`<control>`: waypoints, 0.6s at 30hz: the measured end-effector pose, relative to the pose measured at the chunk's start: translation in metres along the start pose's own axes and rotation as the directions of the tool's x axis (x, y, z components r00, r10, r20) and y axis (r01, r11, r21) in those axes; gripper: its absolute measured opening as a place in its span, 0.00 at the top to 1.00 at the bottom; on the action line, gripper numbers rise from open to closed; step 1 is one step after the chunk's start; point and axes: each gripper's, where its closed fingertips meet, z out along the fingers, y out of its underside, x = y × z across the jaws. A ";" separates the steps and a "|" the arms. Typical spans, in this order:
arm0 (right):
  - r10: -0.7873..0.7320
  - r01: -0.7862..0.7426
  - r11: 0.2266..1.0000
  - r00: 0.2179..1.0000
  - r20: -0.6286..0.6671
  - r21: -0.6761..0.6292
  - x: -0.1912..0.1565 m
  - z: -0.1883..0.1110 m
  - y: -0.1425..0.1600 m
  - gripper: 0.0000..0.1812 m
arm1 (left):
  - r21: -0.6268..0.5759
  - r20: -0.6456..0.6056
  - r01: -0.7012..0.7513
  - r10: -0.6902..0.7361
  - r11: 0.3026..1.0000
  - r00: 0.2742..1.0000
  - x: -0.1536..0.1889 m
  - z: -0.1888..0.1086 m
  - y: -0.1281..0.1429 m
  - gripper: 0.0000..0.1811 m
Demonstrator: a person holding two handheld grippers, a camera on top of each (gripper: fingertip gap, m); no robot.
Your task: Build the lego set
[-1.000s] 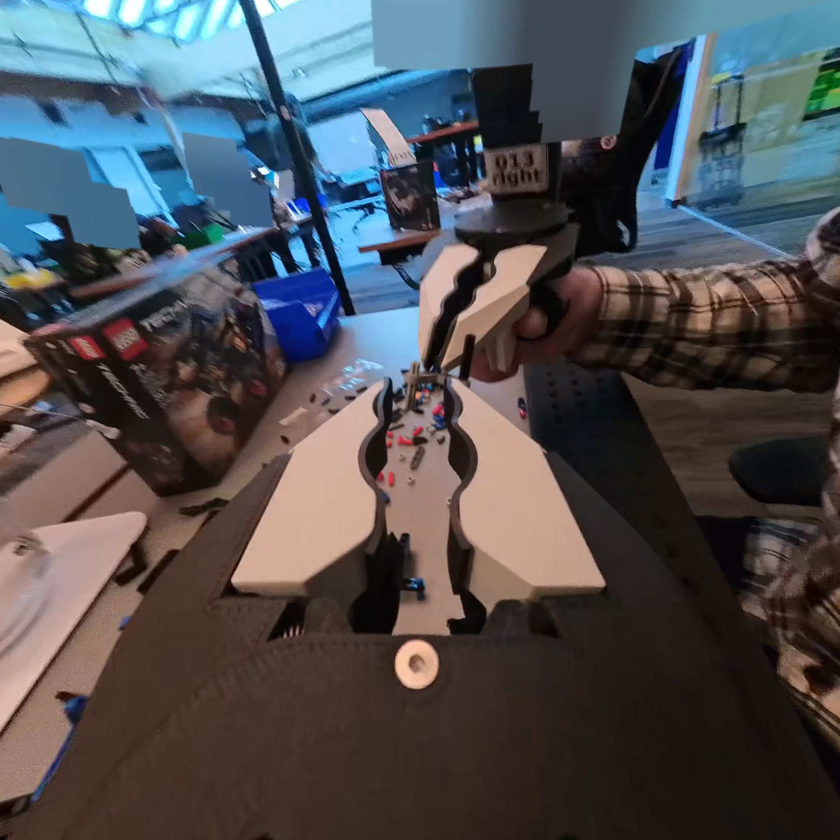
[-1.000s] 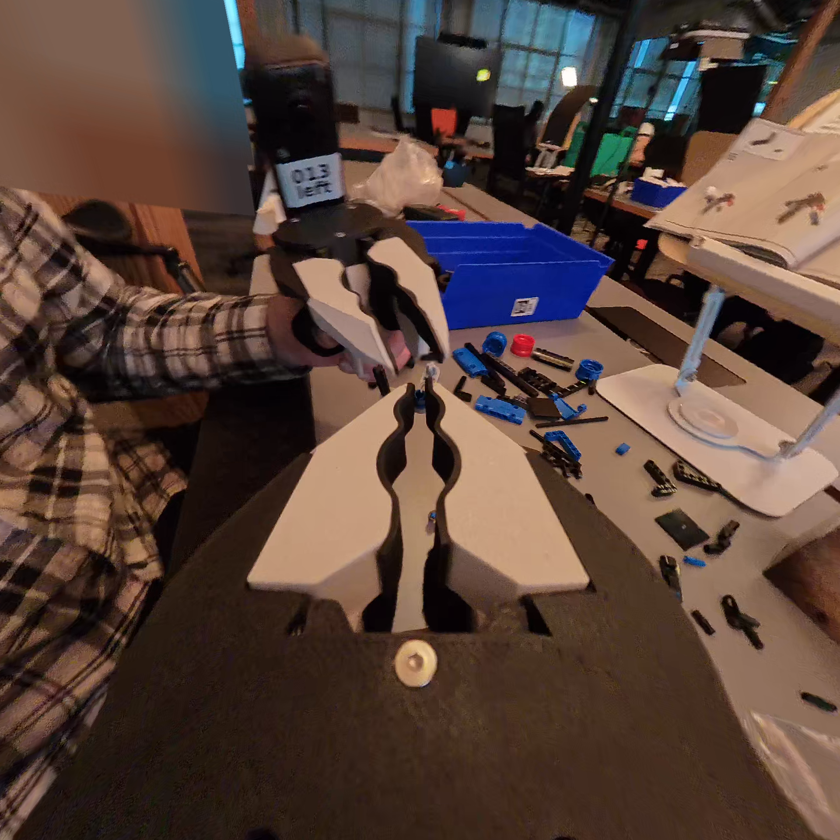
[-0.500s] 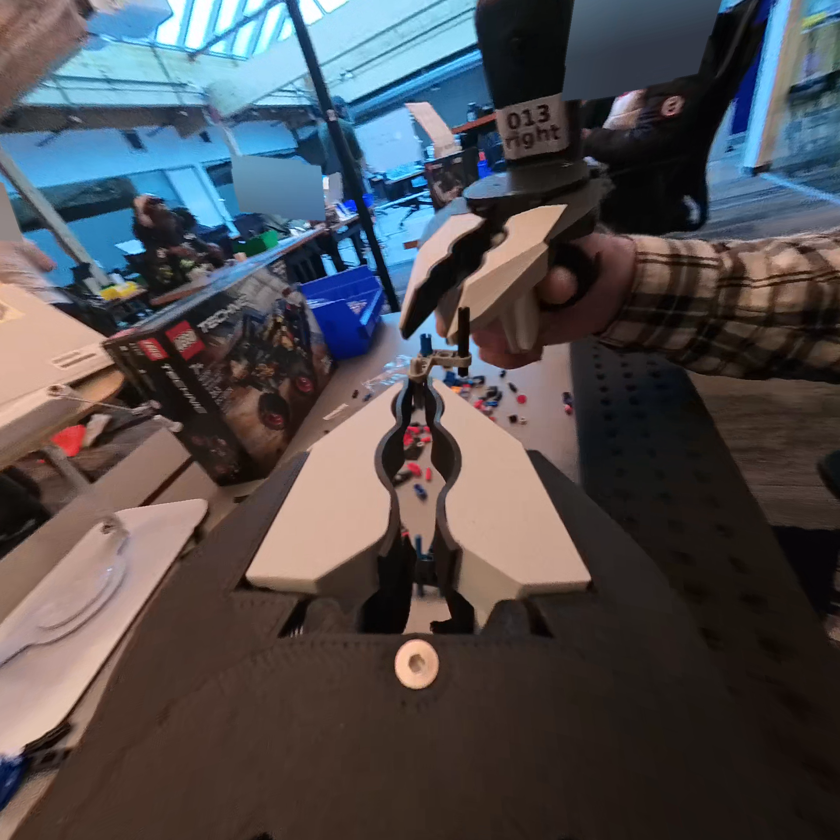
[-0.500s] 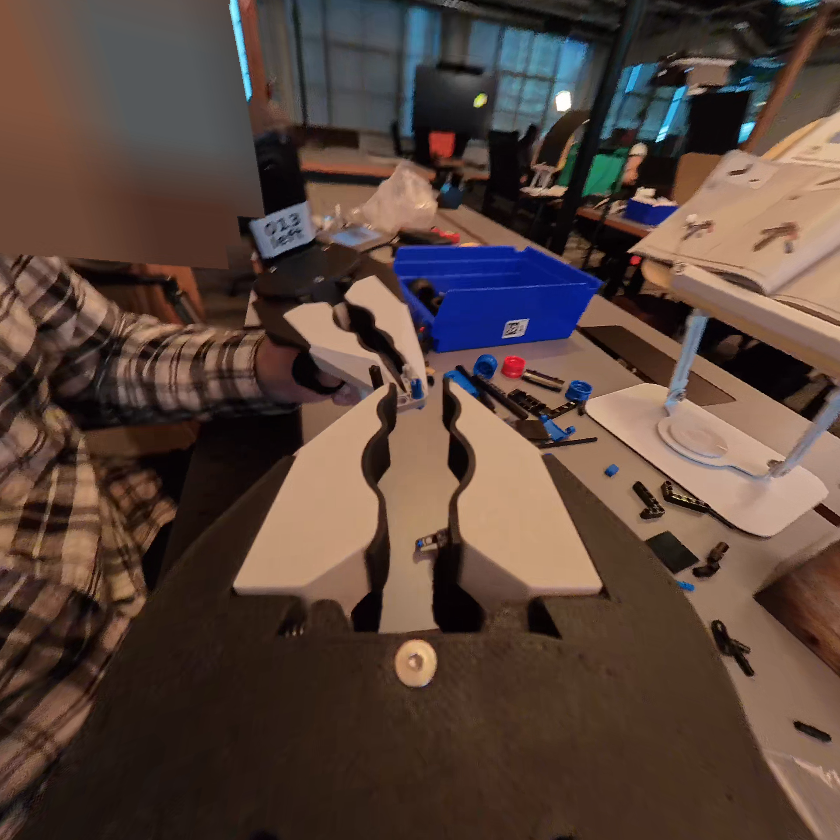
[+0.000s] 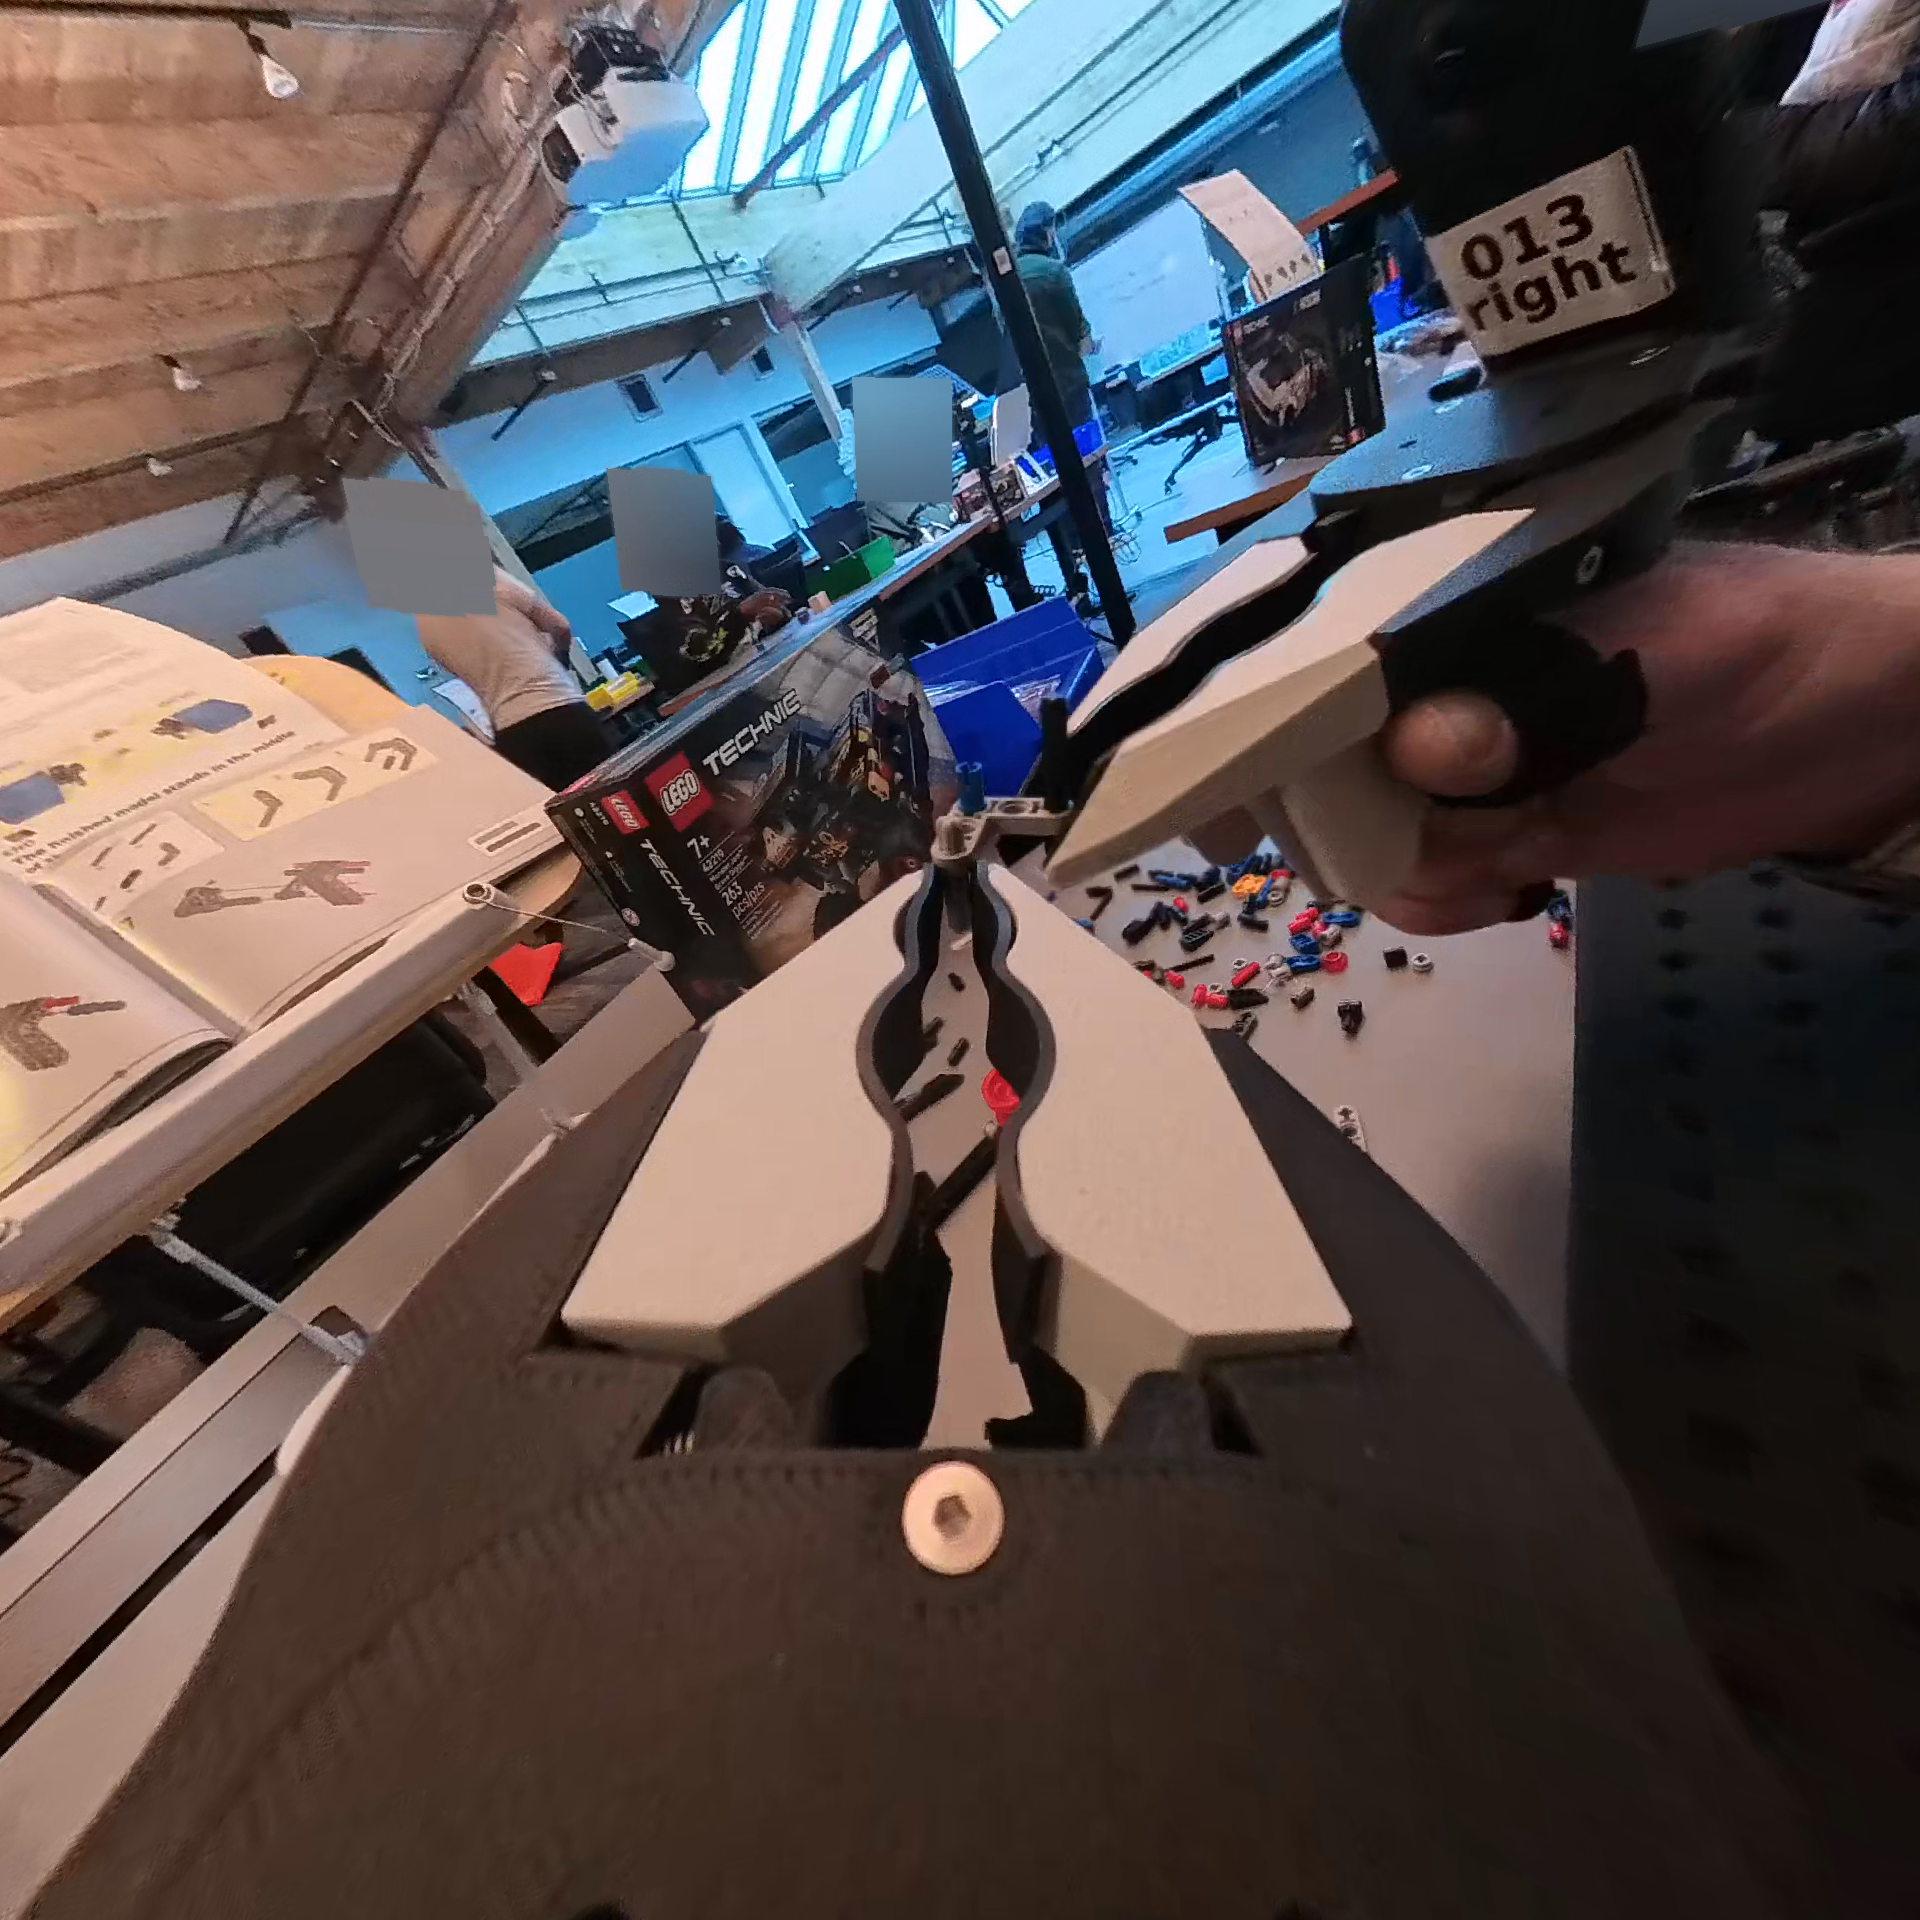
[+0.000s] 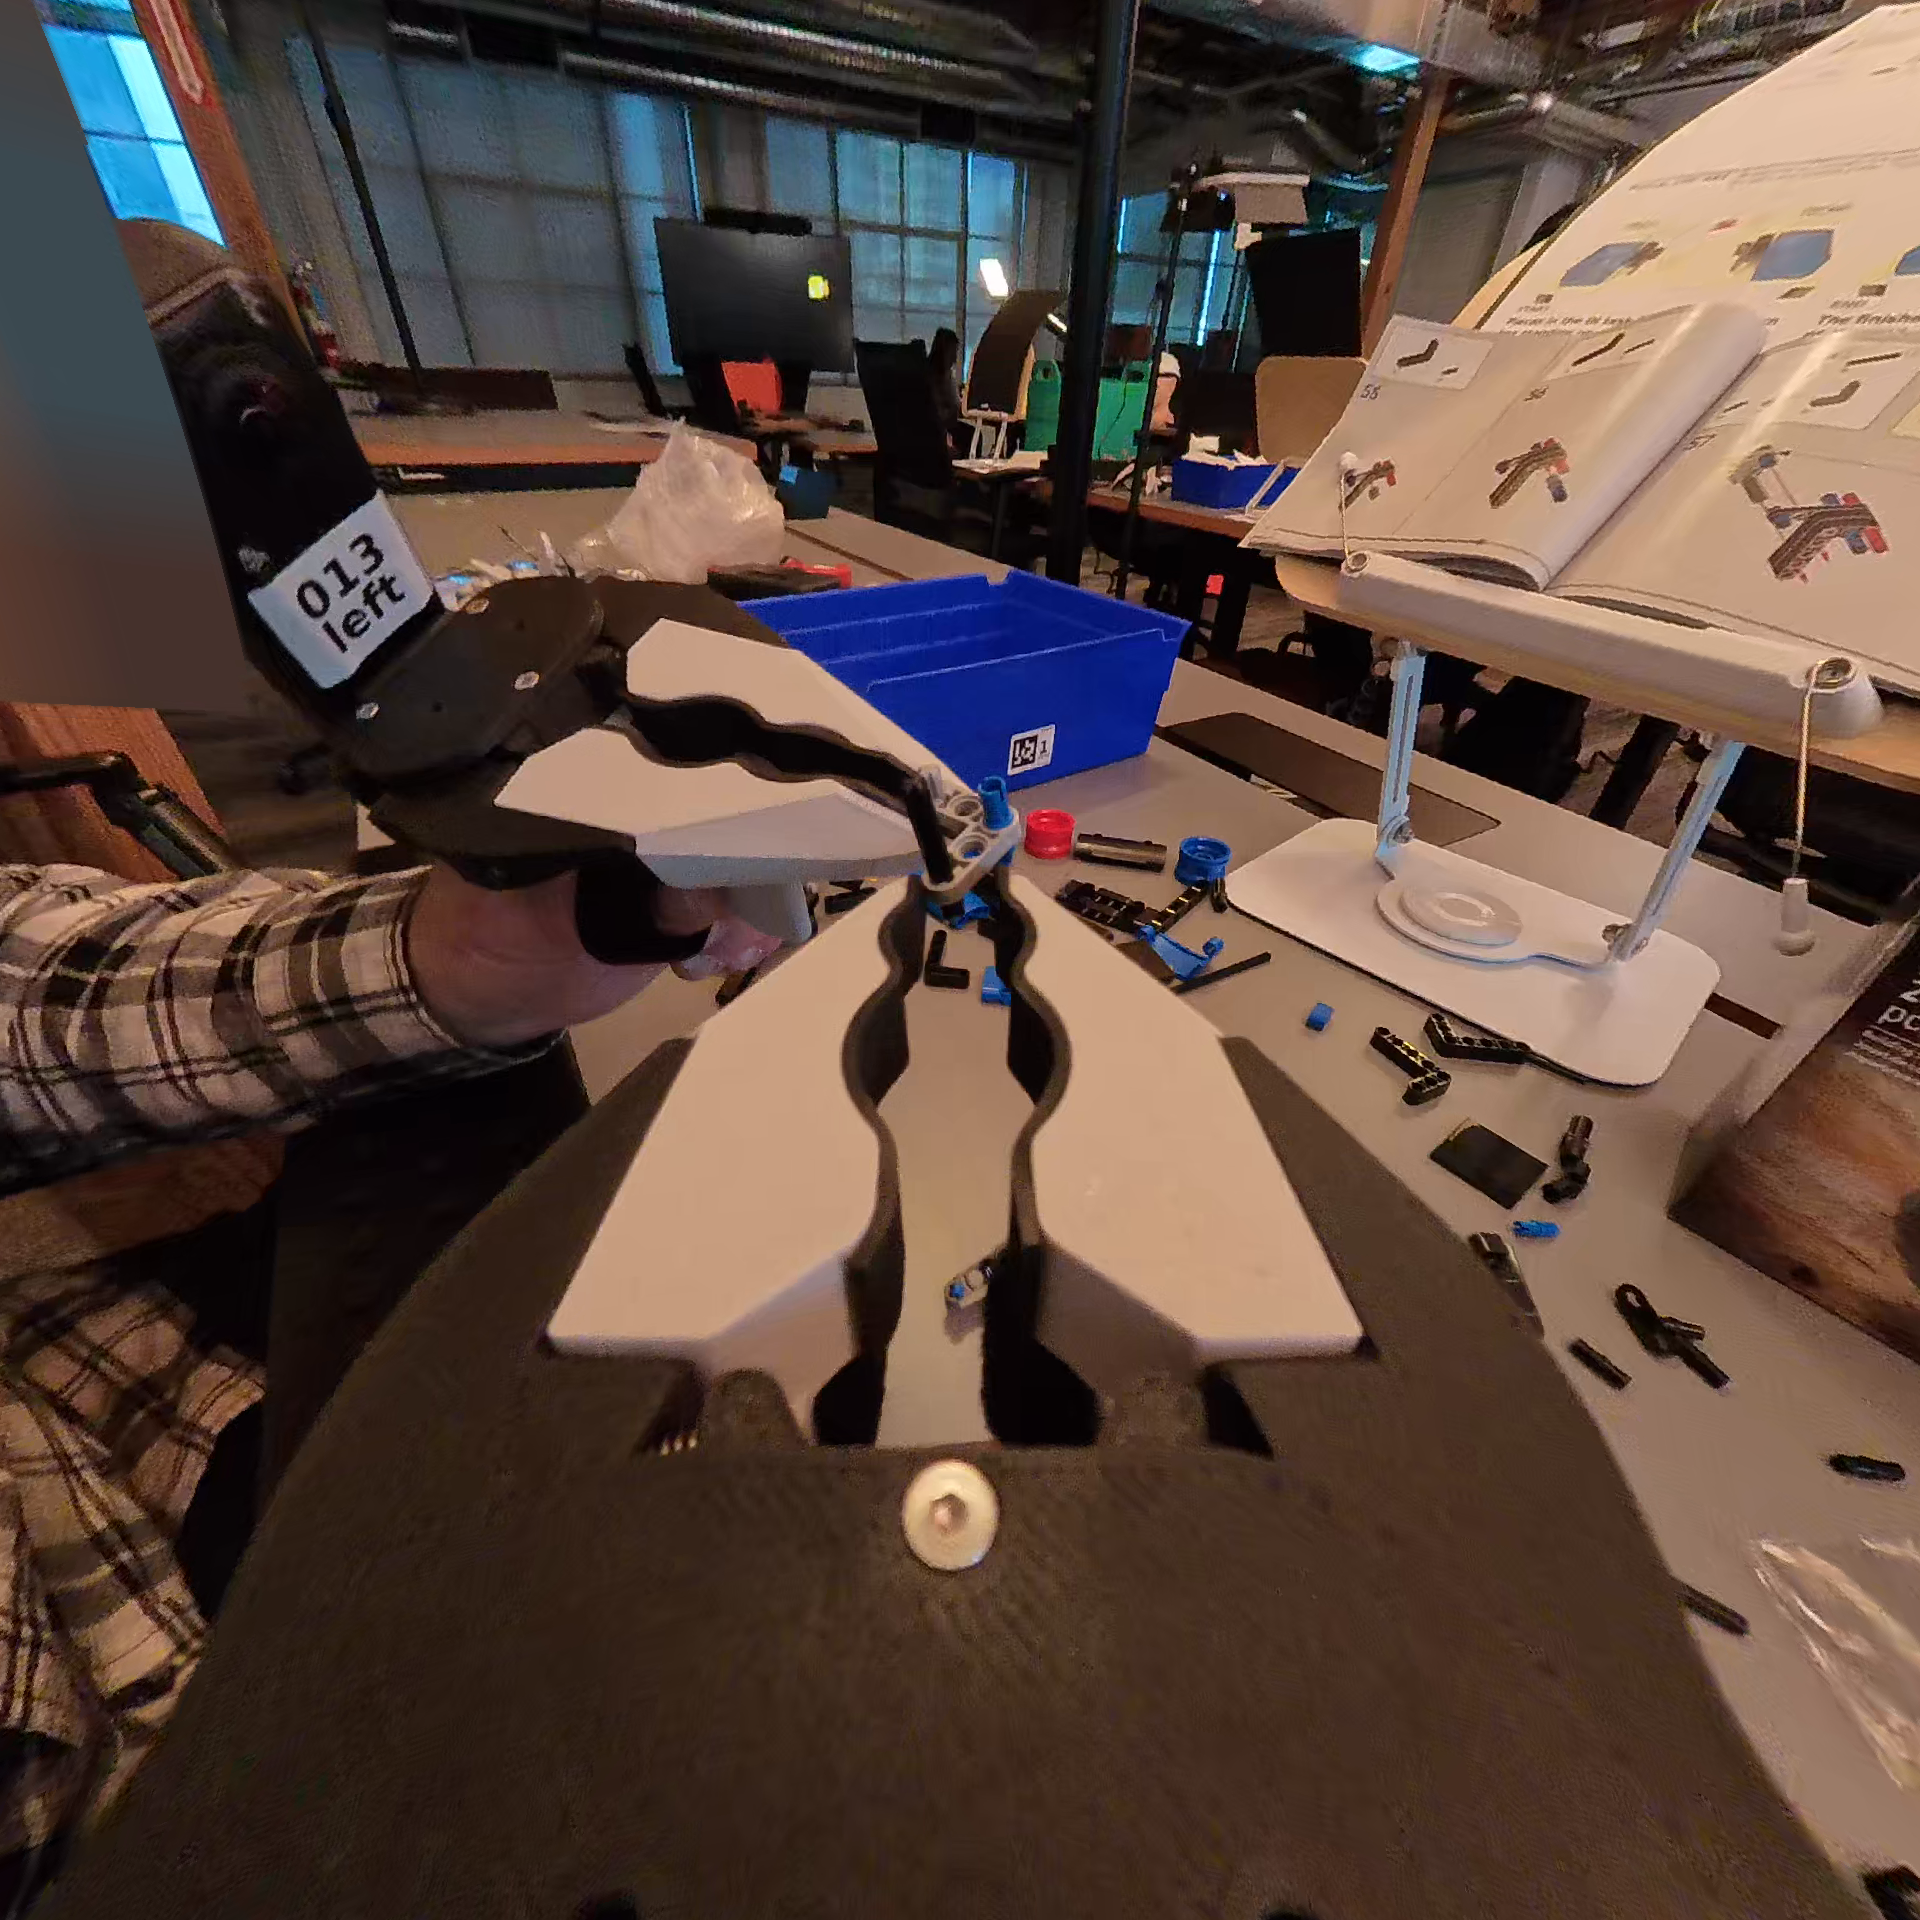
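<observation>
1. Two grippers meet in the left wrist view: the left gripper (image 5: 958, 883) pinches a small grey lego piece (image 5: 987, 826) above the table (image 5: 1455, 1091); the right gripper (image 5: 1055, 790) is clenched on its black axle (image 5: 1051, 753).
2. Right wrist view: same grey lego piece (image 6: 971, 836) between both closed tips, loose lego parts (image 6: 1143, 904) beneath.

Each camera sits just behind its own gripper, looking forward along the two pale fingers and slightly down at the grey tabletop (image 5: 1455, 1049). The two views face each other — the left wrist view looks toward the right-hand gripper (image 5: 1049, 821), the right wrist view toward the left-hand gripper (image 6: 935, 831). Both share, close up, the small grey lego beam (image 5: 987, 826) (image 6: 966, 842) held between them.
</observation>
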 end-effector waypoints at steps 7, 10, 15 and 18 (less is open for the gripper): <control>-0.059 0.059 0.998 0.998 -0.011 -0.021 0.009 -0.003 0.000 0.97 | -0.012 -0.038 0.013 -0.013 1.000 0.999 0.007 0.002 0.004 0.98; -0.120 0.121 0.992 0.993 0.016 -0.046 0.010 -0.006 0.000 0.97 | -0.008 -0.074 0.003 -0.004 1.000 0.997 0.012 0.002 0.003 0.97; -0.193 0.200 0.977 0.976 0.097 -0.069 0.008 -0.011 0.000 0.97 | 0.020 -0.163 0.047 -0.043 0.999 0.986 0.018 -0.003 -0.002 0.93; -0.226 0.241 0.965 0.964 0.139 -0.102 0.009 -0.014 0.005 0.97 | 0.020 -0.182 0.078 -0.073 0.997 0.980 0.009 -0.011 -0.005 0.92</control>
